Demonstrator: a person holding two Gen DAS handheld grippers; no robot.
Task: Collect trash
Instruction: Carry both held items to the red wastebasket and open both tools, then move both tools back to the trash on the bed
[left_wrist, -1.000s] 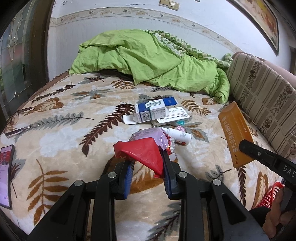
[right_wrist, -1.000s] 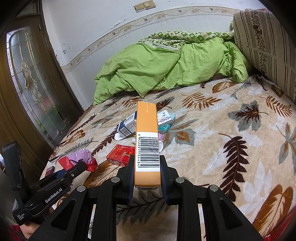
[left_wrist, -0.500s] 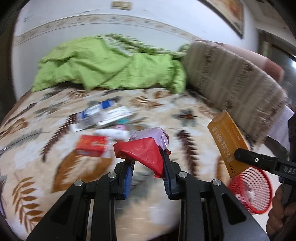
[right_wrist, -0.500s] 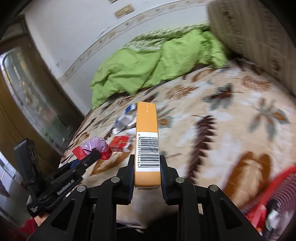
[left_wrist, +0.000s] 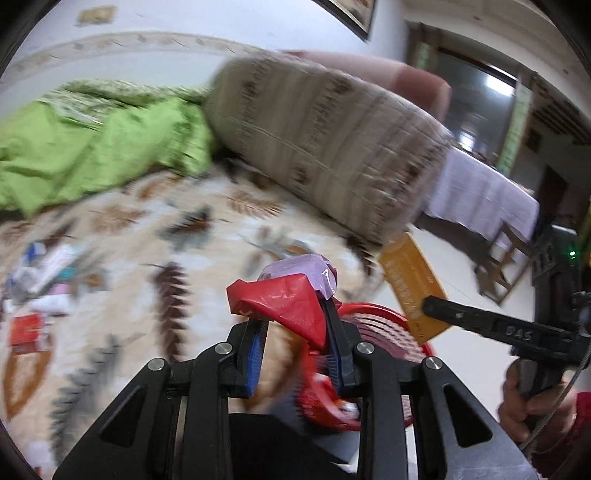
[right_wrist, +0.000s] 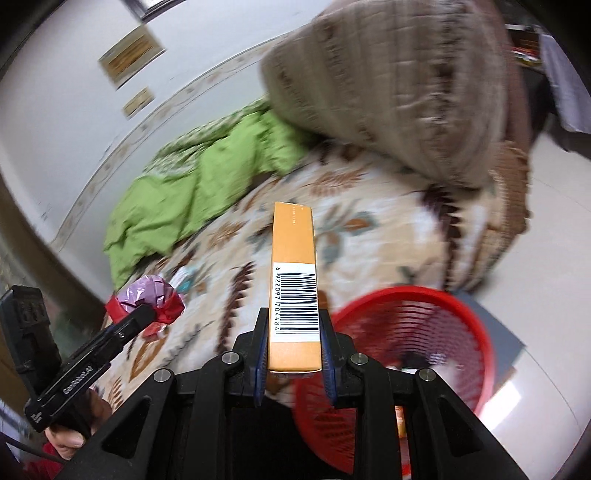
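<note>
My left gripper (left_wrist: 293, 328) is shut on a crumpled red and purple plastic wrapper (left_wrist: 288, 295); the wrapper also shows in the right wrist view (right_wrist: 147, 299). My right gripper (right_wrist: 293, 332) is shut on a long orange box with a barcode (right_wrist: 293, 280), also seen in the left wrist view (left_wrist: 412, 280). A red mesh basket (right_wrist: 436, 332) stands on the floor beside the bed, below and right of the orange box; in the left wrist view the basket (left_wrist: 384, 332) is just beyond the wrapper.
The leaf-patterned bed blanket (left_wrist: 147, 266) carries several boxes and packets at the far left (left_wrist: 33, 280). A green duvet (left_wrist: 92, 147) and a striped bolster (left_wrist: 325, 147) lie at the back. A table with a white cloth (left_wrist: 480, 188) stands across the floor.
Both grippers swung right, away from the trash pile, carrying the wrapper and the orange box toward the bed's edge. The red basket has come fully into view beneath them.
</note>
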